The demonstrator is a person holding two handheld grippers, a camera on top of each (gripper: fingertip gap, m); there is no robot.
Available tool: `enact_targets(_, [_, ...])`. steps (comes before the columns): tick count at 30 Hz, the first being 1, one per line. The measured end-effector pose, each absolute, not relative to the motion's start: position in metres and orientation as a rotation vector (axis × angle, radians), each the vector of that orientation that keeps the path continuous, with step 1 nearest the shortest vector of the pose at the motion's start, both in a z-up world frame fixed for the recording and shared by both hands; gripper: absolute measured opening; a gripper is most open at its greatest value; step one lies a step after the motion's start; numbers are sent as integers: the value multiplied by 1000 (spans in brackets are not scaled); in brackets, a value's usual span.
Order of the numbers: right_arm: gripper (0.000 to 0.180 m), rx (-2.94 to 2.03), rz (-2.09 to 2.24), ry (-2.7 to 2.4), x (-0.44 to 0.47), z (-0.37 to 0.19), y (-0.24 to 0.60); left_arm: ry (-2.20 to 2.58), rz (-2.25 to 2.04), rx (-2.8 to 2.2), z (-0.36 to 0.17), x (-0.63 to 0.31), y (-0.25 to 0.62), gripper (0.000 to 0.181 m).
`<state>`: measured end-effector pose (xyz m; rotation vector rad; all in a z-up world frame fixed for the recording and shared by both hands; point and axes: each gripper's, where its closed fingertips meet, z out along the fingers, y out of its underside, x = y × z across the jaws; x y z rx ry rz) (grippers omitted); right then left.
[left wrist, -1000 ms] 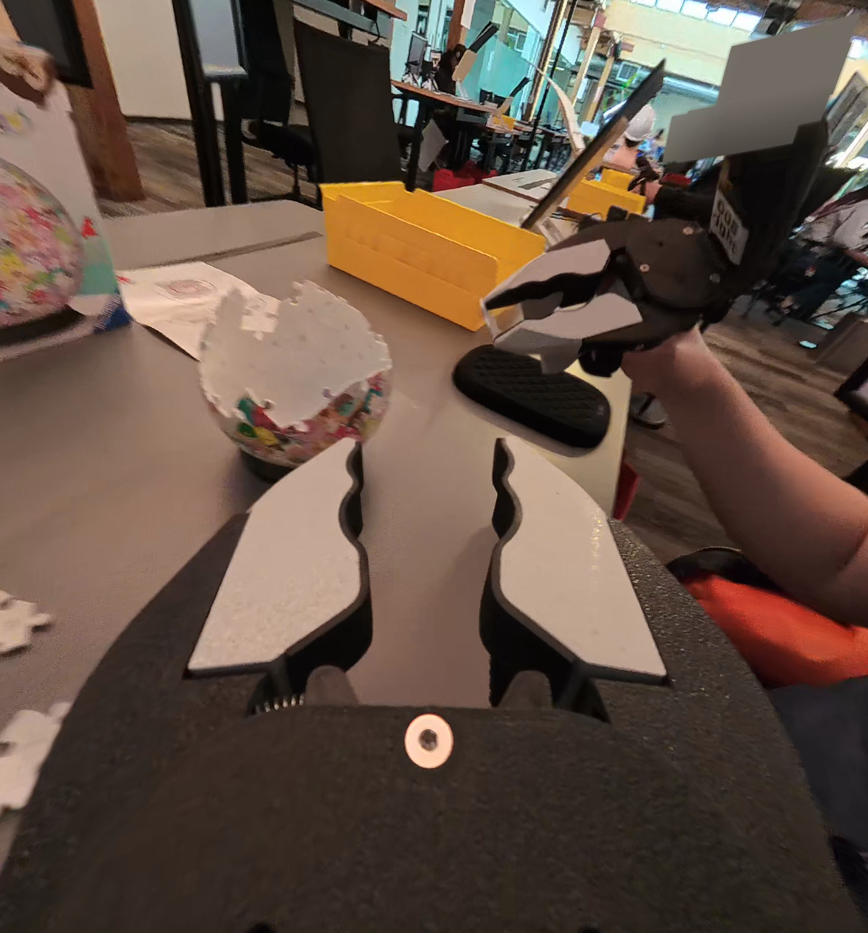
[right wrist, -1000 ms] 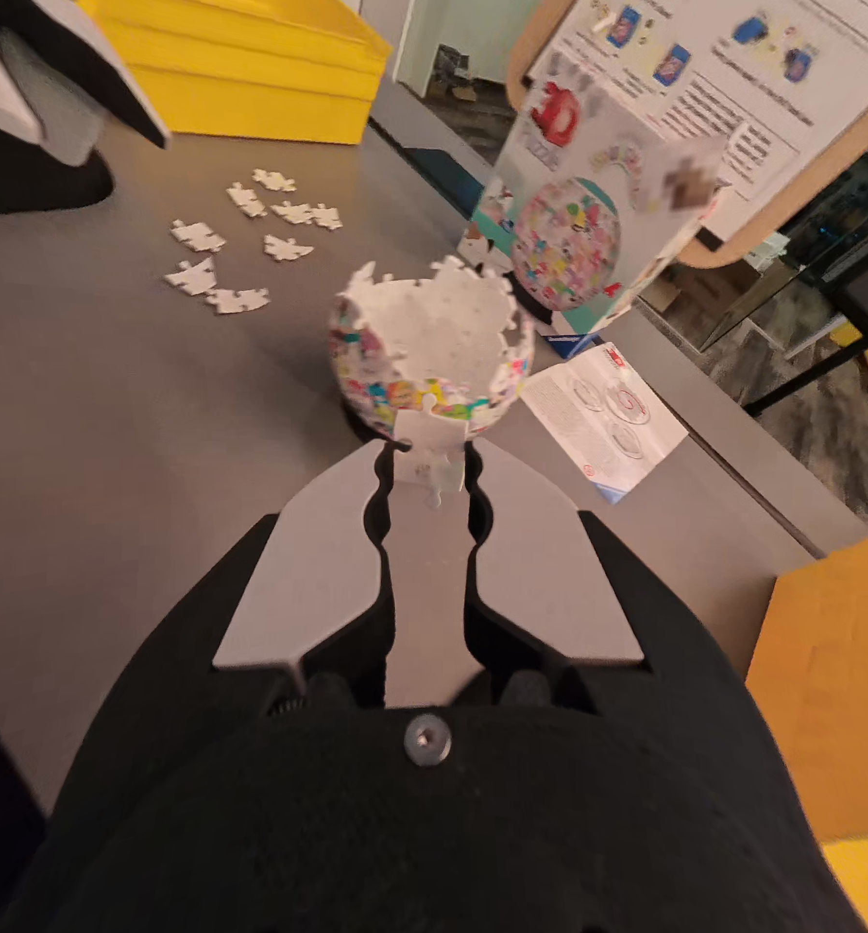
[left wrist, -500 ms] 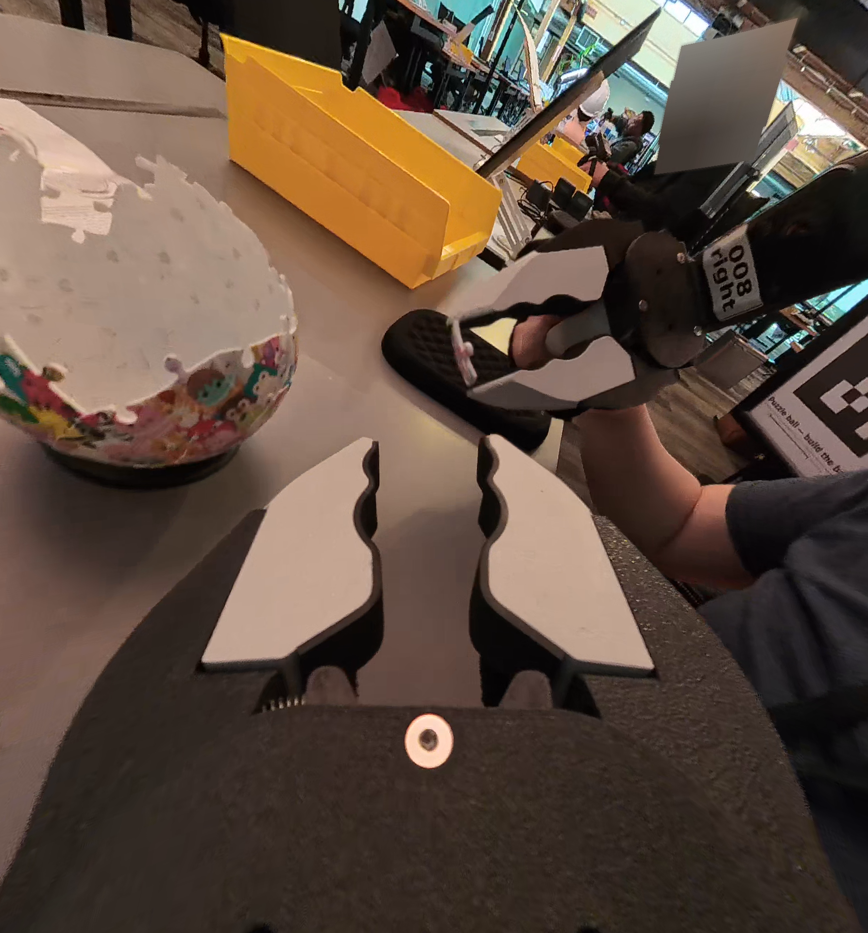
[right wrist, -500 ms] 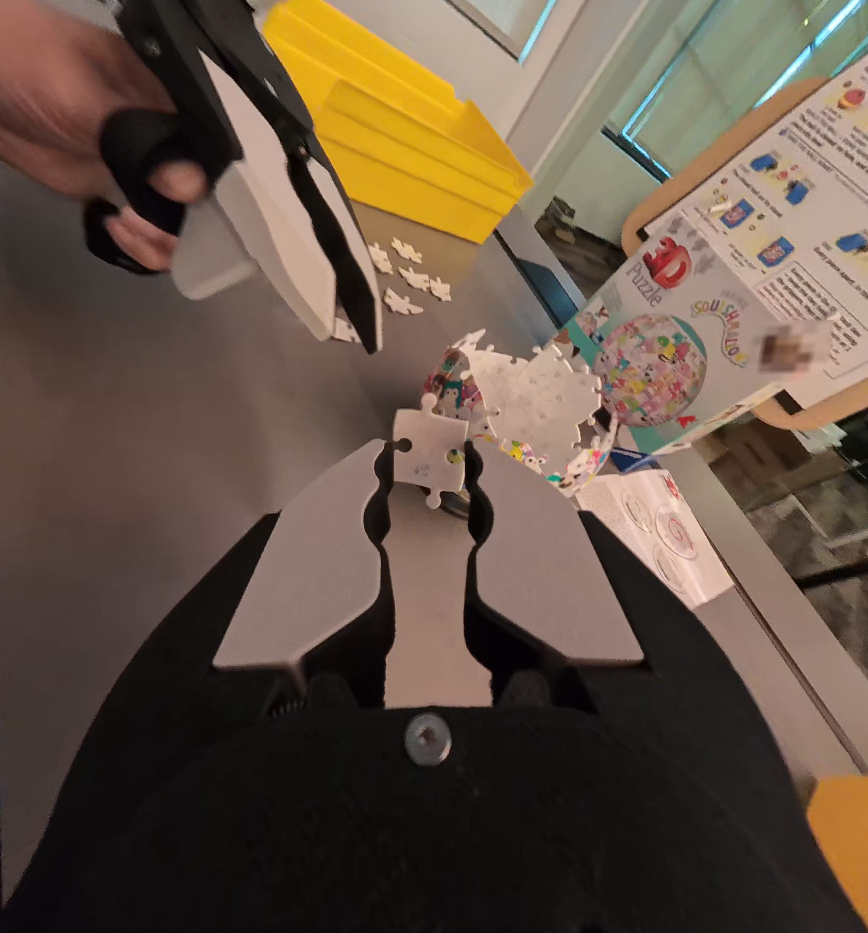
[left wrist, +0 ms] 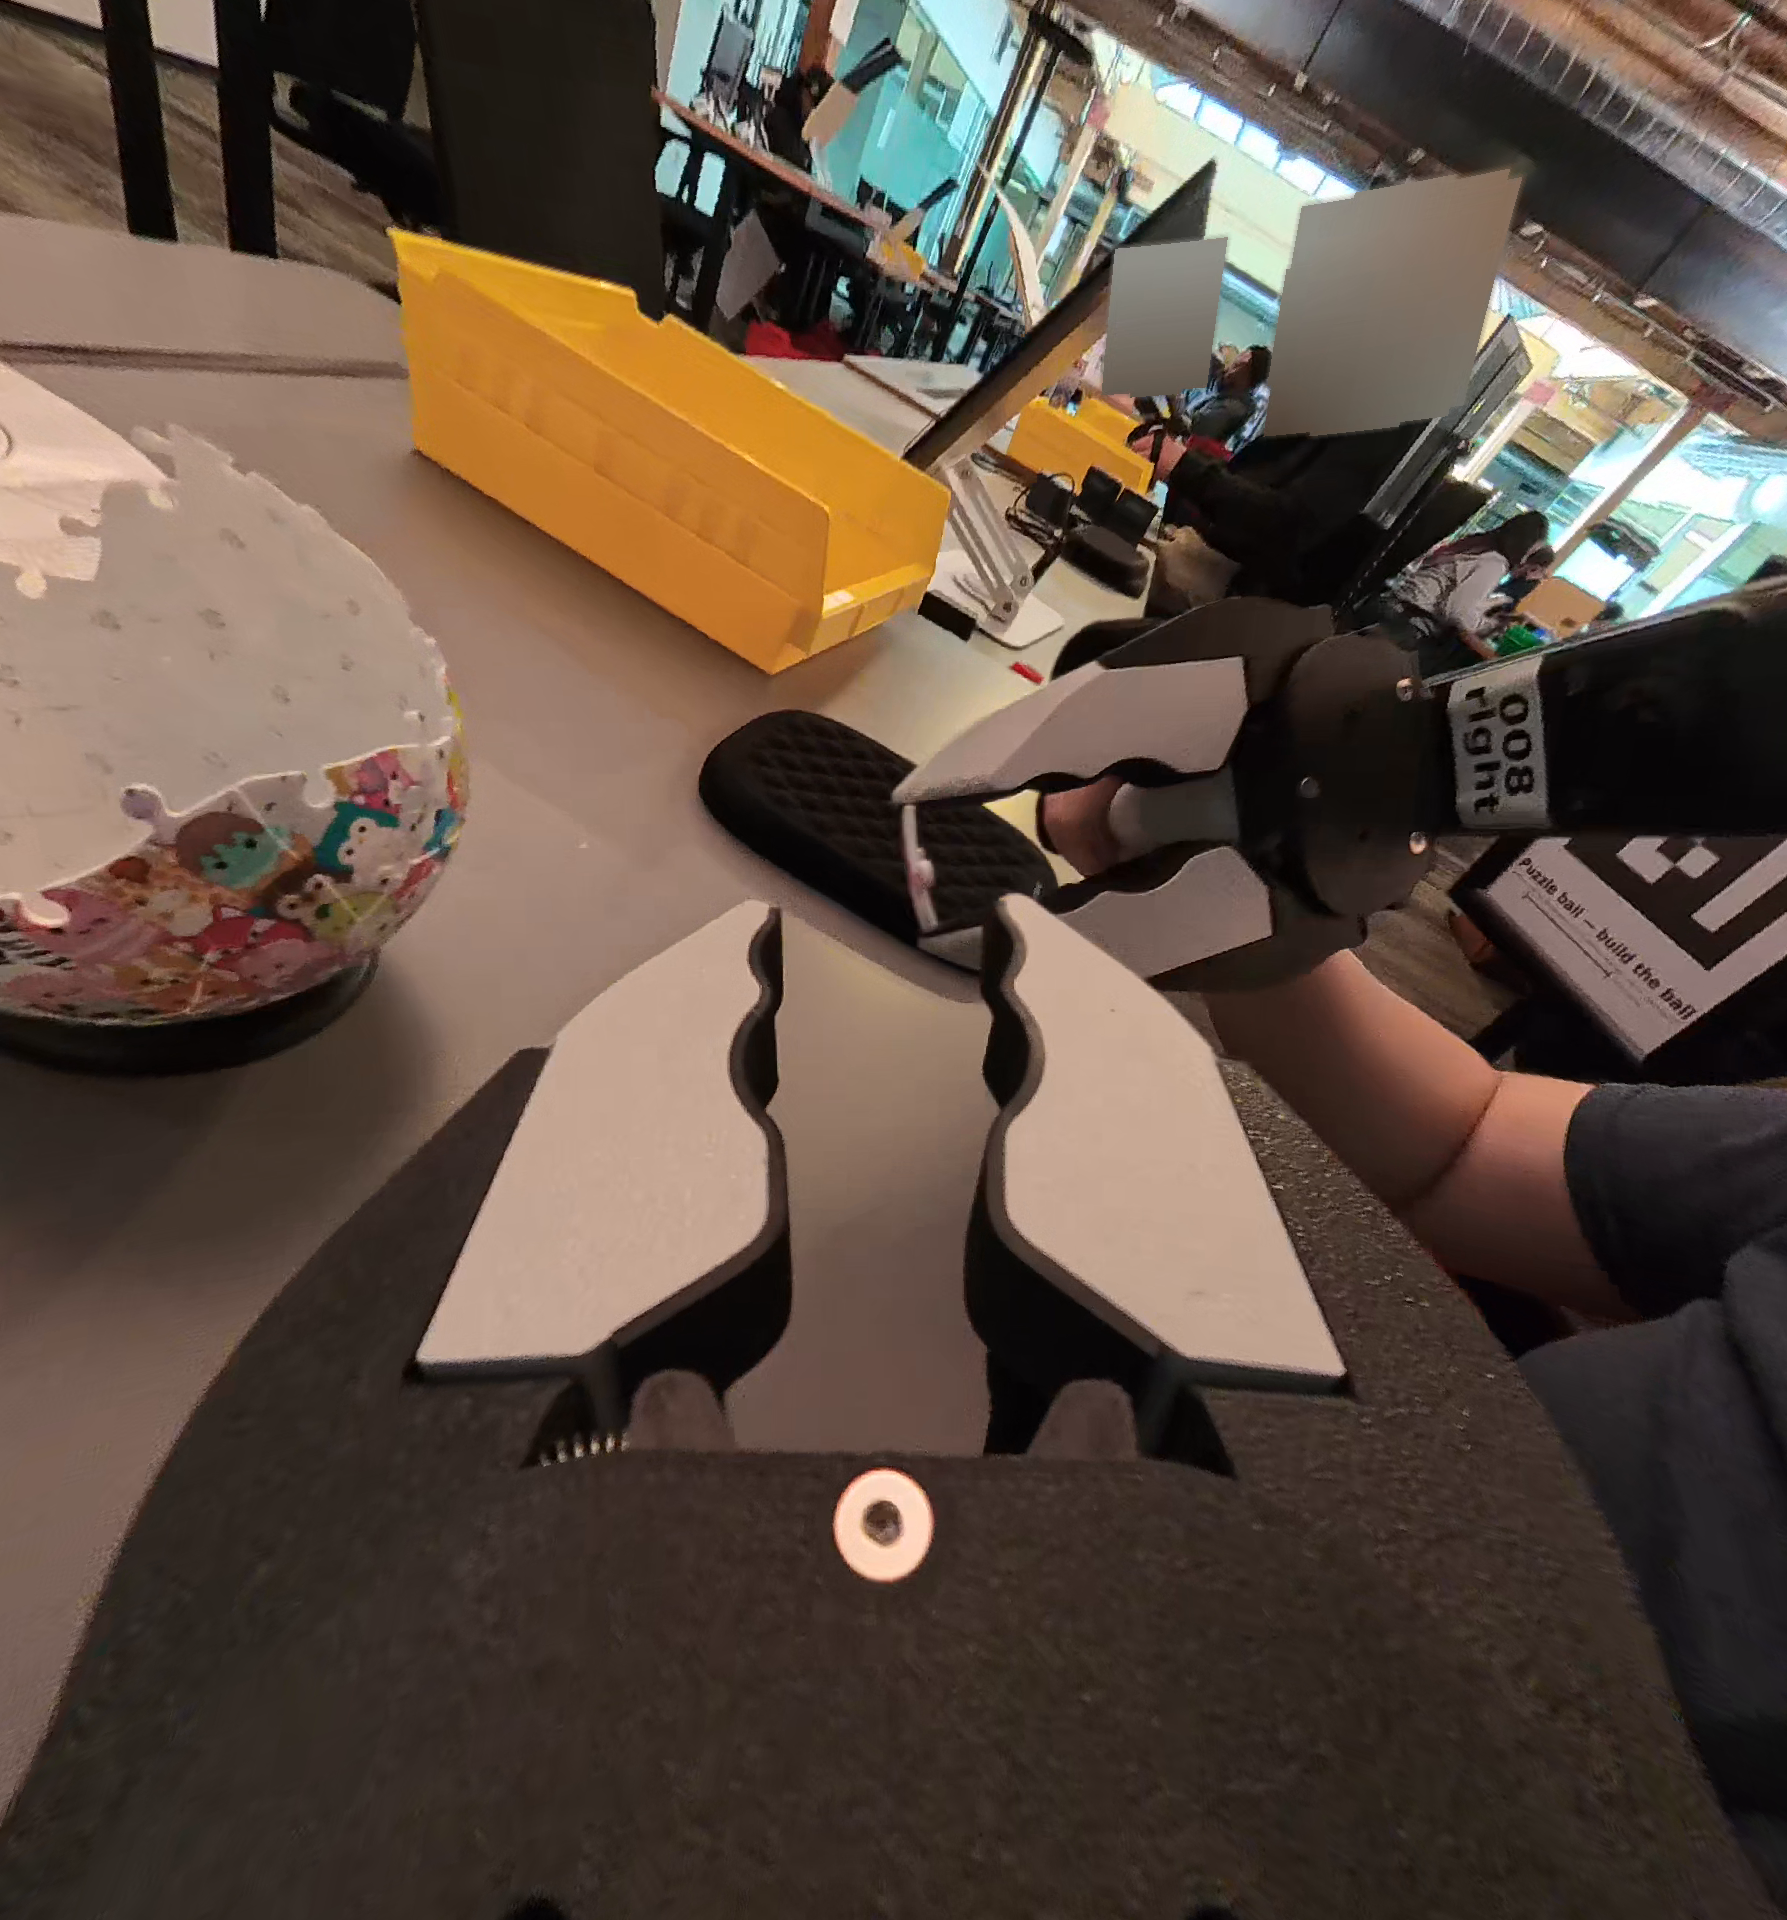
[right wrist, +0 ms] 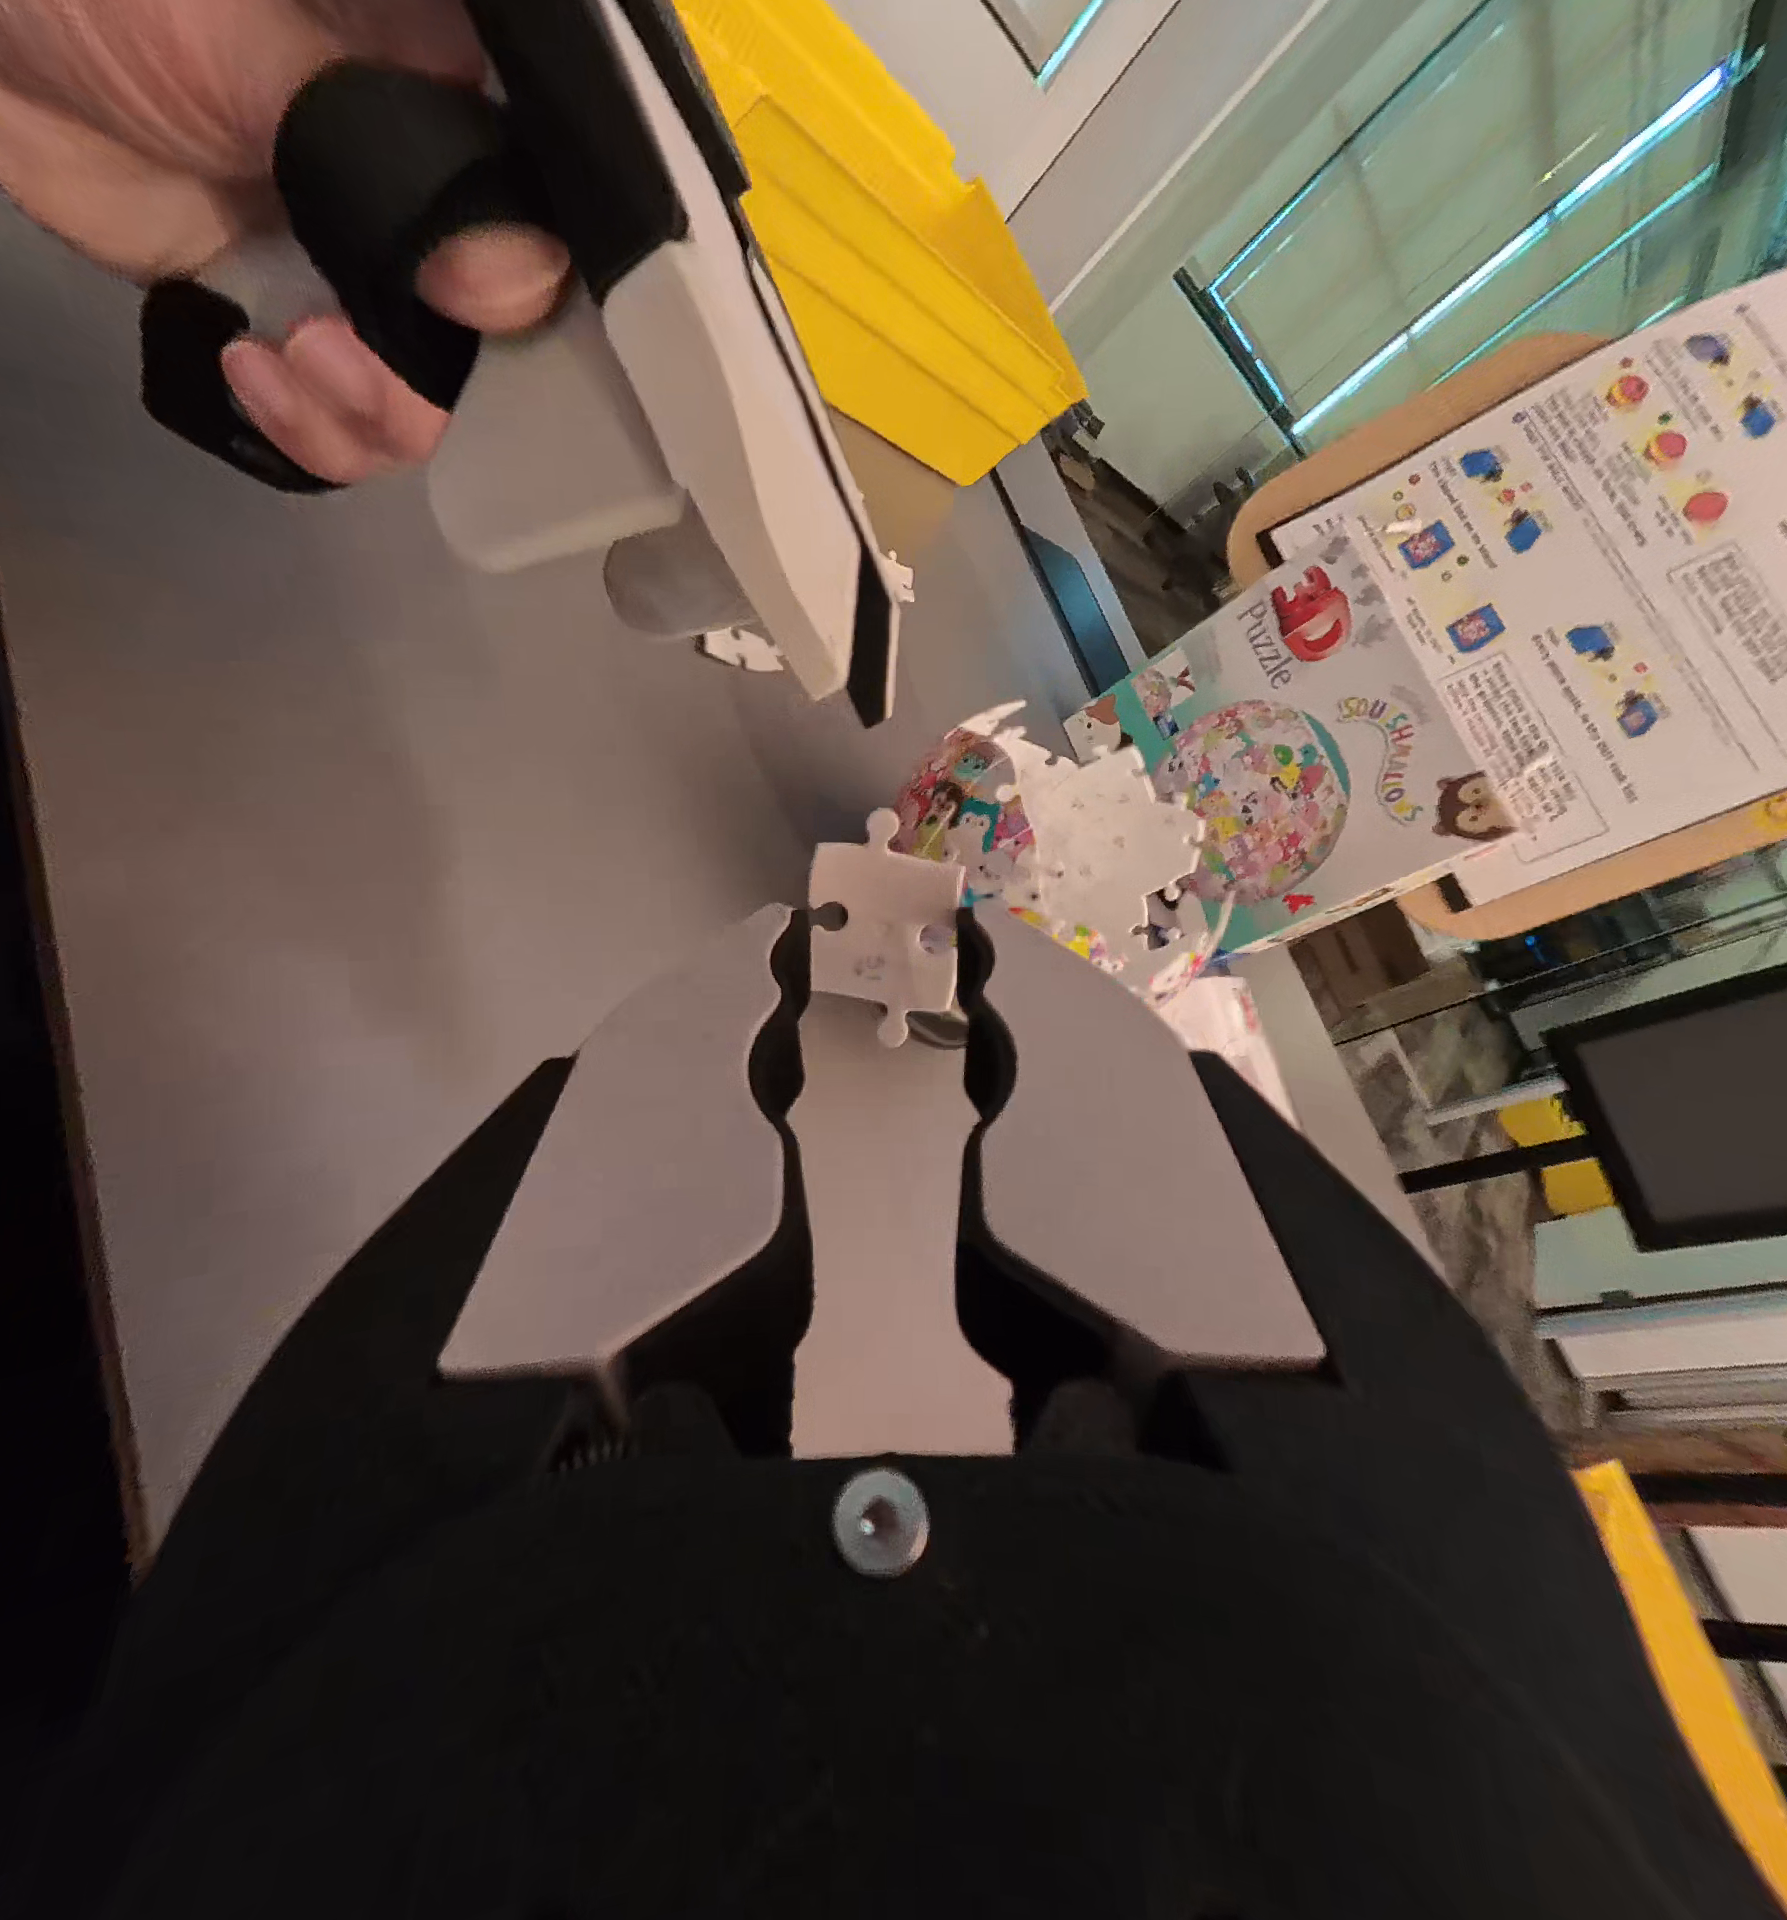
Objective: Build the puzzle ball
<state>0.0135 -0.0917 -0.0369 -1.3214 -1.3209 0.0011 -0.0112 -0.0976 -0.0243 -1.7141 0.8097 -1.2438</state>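
The jaws of the right gripper (right wrist: 873, 935) were closed on a white puzzle piece (right wrist: 884, 951), which was held by its two side edges between the fingertips, with its blank back side facing the camera. The jaws of the left gripper (left wrist: 878, 925) stood apart with a clear gap, and nothing was between them; only the grey table (left wrist: 598, 727) showed through the gap. In the left wrist view the right gripper (left wrist: 920, 868) came in from the right side, turned on its side, and the piece (left wrist: 915, 862) appeared there only as a thin white edge between its tips, above a black textured pad (left wrist: 847, 800) that lay on the table. The puzzle ball (left wrist: 172, 748) was half built and open at the top, so that its white inner surface was visible, with a coloured band of cartoon figures around the lower part. It sat on a dark round base (left wrist: 162, 1029) on the table, to the left of the left gripper and apart from both grippers. In the right wrist view the ball (right wrist: 1034, 831) was beyond the held piece, and the puzzle box (right wrist: 1284, 769) stood just behind it. A yellow bin (left wrist: 660, 457) was farther back on the table. A few loose white pieces (right wrist: 899, 577) lay on the table, partly hidden behind the left gripper (right wrist: 837, 644), which a hand (right wrist: 224, 208) was holding.
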Motion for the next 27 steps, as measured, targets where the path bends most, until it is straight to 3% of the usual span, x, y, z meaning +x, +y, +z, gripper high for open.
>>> enact_targets(10, [28,-1189,-205,-1501,0,-42,-79,908,-1173,-1838,-39,0,-87,38])
enact_targets(12, [28,-1145,-237,-1550,-3,-44,-77,921,-1194,-1845,-43,3,-87,32])
enact_targets(15, [28,-1112,-244,-1579,-6,-43,-74,951,-1206,-1852,-50,5,-87,5])
enact_targets(17, [29,-1100,-219,-1562,-7,-38,-72,913,-1214,-1814,-46,3,-82,2])
enact_targets(21, [42,-1206,156,-1409,-5,-21,-76,774,-1307,-1719,-34,-7,-75,2])
enact_targets(25, [29,-1400,846,-1125,-7,-2,-72,669,-1308,-1612,-22,-22,-69,2])
enact_targets(27, [24,-1458,968,-1061,-10,-1,-63,643,-1302,-1567,-16,-25,-69,2])
